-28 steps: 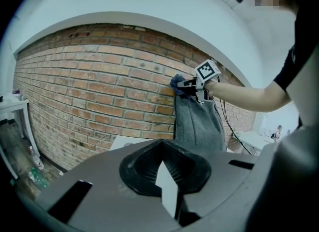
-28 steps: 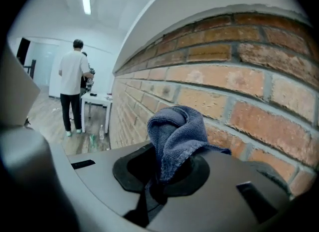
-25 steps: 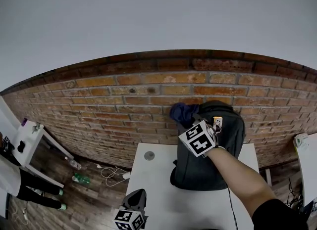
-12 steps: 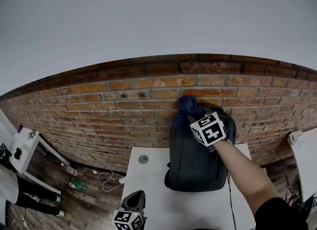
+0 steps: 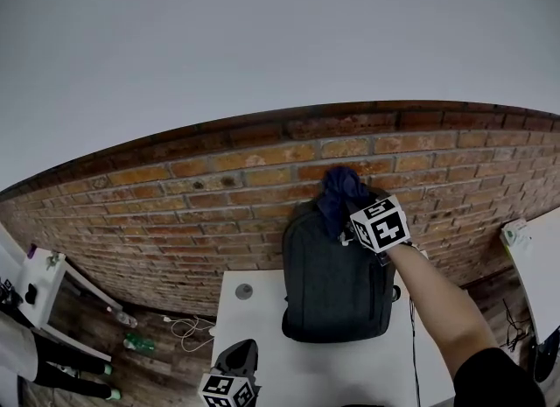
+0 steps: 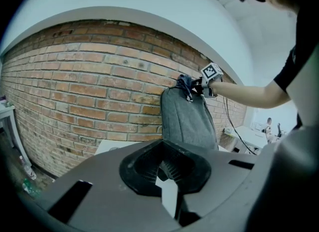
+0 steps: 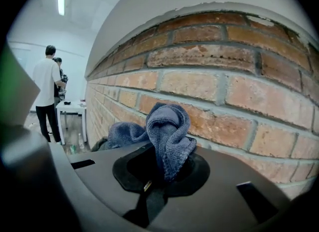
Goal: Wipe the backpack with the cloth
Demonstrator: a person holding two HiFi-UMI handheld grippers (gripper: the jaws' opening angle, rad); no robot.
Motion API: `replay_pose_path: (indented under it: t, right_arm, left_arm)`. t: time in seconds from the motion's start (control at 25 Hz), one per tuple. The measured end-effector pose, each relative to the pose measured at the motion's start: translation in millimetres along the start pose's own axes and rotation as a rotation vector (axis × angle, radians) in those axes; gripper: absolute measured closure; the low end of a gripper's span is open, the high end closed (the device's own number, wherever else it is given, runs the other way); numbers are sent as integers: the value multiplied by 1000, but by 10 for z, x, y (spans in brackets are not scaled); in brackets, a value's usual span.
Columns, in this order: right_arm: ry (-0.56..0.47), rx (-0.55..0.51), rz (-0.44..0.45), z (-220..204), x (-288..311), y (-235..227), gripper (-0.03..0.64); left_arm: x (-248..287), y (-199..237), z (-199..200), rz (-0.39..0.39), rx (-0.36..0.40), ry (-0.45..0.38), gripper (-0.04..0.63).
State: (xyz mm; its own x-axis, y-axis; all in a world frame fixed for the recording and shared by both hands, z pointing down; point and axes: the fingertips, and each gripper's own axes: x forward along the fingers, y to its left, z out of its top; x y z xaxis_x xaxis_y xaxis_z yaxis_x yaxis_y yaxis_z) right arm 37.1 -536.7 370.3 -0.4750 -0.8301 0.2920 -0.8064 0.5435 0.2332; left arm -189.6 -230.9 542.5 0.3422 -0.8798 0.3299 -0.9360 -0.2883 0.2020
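Holds a blue cloth (image 7: 167, 131) tight in the right hand-held gripper (image 7: 159, 170), jaws squeezed shut on it, with the soft end poking up out of them. Reaches that hand-held gripper (image 5: 348, 220) up to the very top of the dark grey backpack (image 5: 332, 283), with the cloth (image 5: 339, 191) bunched there, right by the brick wall (image 5: 175, 195). Arm stretched out from the near right corner of the worktop.

Holds the left hand-held gripper (image 5: 240, 354) low over the near edge of the white worktop (image 5: 254, 331), well apart from the backpack. Jaws of this hand-held gripper (image 6: 167, 171) a little apart, with nothing between them, only a bit of white worktop showing through the gap. Points toward the backpack (image 6: 187, 118).

Backpack upright at the far edge of the worktop, leaning back on the wall. Small grey round thing (image 5: 243, 291) near the far left corner. Thin dark cable (image 5: 411, 326) down the right side.

Far off in the right gripper view, two people (image 7: 47, 91) beside a small white table (image 7: 70, 107).
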Motion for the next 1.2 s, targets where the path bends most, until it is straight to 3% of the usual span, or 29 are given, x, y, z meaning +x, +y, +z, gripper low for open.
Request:
replay_pose_path:
  t: [0.52, 0.8, 1.2]
  right_arm:
    - [93, 77, -108, -549, -346, -777, 578]
    - [141, 93, -117, -730, -456, -935, 578]
    - [165, 209, -145, -1170, -677, -1003, 578]
  left_arm:
    - [105, -237, 29, -46, 43, 28, 604]
    - [96, -319, 78, -53, 62, 27, 604]
    - [83, -398, 71, -58, 80, 36, 604]
